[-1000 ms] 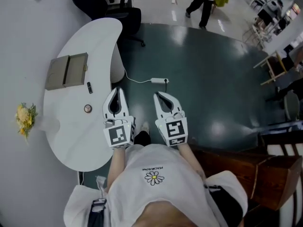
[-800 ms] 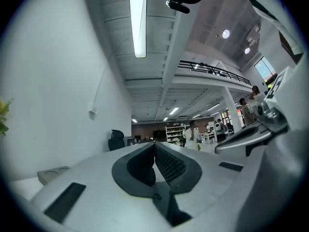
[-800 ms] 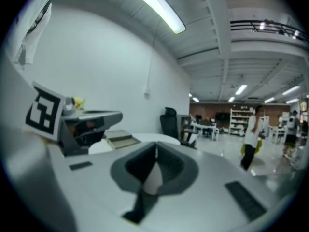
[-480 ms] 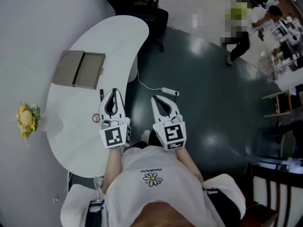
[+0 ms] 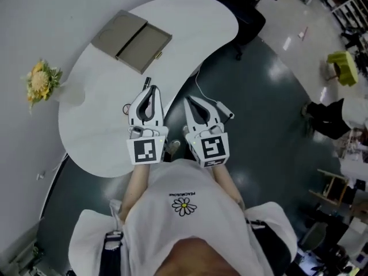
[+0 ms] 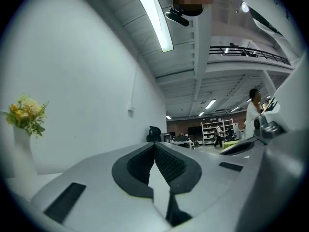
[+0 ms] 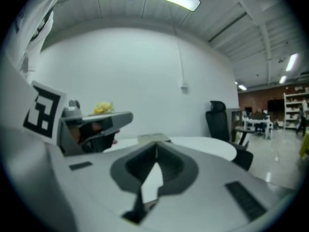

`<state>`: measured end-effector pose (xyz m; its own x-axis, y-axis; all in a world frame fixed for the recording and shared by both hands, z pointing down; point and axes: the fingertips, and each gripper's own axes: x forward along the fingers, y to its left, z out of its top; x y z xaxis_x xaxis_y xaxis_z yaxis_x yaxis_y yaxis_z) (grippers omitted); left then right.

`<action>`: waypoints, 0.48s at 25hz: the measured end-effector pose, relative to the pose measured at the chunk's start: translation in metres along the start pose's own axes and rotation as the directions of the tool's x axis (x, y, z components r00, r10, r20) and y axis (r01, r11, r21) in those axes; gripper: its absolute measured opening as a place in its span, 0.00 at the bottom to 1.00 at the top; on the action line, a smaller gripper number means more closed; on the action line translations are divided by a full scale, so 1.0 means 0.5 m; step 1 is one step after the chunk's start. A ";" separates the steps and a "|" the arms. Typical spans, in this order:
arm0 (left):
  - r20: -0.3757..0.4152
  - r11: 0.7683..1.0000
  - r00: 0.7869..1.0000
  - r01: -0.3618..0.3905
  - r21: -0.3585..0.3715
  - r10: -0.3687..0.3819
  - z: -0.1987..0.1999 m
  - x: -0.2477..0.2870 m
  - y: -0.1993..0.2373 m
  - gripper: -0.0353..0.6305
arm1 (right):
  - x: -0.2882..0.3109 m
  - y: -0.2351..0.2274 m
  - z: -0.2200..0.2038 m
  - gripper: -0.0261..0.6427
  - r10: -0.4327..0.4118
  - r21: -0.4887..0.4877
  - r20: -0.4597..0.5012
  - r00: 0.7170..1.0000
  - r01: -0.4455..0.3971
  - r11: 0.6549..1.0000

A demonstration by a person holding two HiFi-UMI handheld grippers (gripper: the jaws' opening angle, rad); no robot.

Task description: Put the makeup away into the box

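An open tan box (image 5: 131,41) lies flat on the far part of the white curved table (image 5: 86,131); in the right gripper view the box (image 7: 153,138) shows low behind the jaws. A slim black makeup stick (image 5: 146,83) lies just beyond my left gripper (image 5: 150,89), which hangs over the table's edge, shut and empty. A small round compact (image 5: 126,108) peeks out at that gripper's left side. My right gripper (image 5: 189,100) is shut and empty, over the dark floor beside the table. Jaw tips meet in both gripper views (image 6: 154,144) (image 7: 156,146).
A vase of yellow flowers (image 5: 41,80) stands at the table's left end by the wall. A white power strip (image 5: 224,109) with its cable lies on the floor near the right gripper. A black office chair (image 5: 247,10) stands beyond the table. A person (image 5: 328,117) crouches at right.
The view has swung toward the table. Both grippers moved with it: the left now hangs over the table by the black stick, the right has come up to the table's edge. Both stayed shut.
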<state>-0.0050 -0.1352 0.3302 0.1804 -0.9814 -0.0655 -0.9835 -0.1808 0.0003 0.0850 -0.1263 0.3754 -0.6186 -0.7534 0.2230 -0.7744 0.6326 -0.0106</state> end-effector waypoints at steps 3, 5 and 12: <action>-0.002 0.997 0.998 -0.066 0.027 0.066 0.001 0.003 0.036 0.09 | 0.042 0.007 0.015 0.08 0.066 -0.024 0.011 0.998 -0.066 0.998; 0.025 0.992 0.992 -0.123 0.042 0.122 0.011 0.003 0.065 0.09 | 0.067 0.011 0.024 0.08 0.117 -0.034 0.018 0.993 -0.117 0.993; 0.040 0.948 0.950 -0.313 0.055 0.311 0.010 -0.046 0.144 0.09 | 0.113 0.042 0.008 0.08 0.270 -0.034 -0.005 0.963 -0.270 0.962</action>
<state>-0.0800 -0.1251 0.3265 -0.1349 -0.9856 -0.1024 -0.9897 0.1390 -0.0339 0.0336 -0.1564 0.3840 -0.8037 -0.5540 0.2171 -0.5739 0.8181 -0.0370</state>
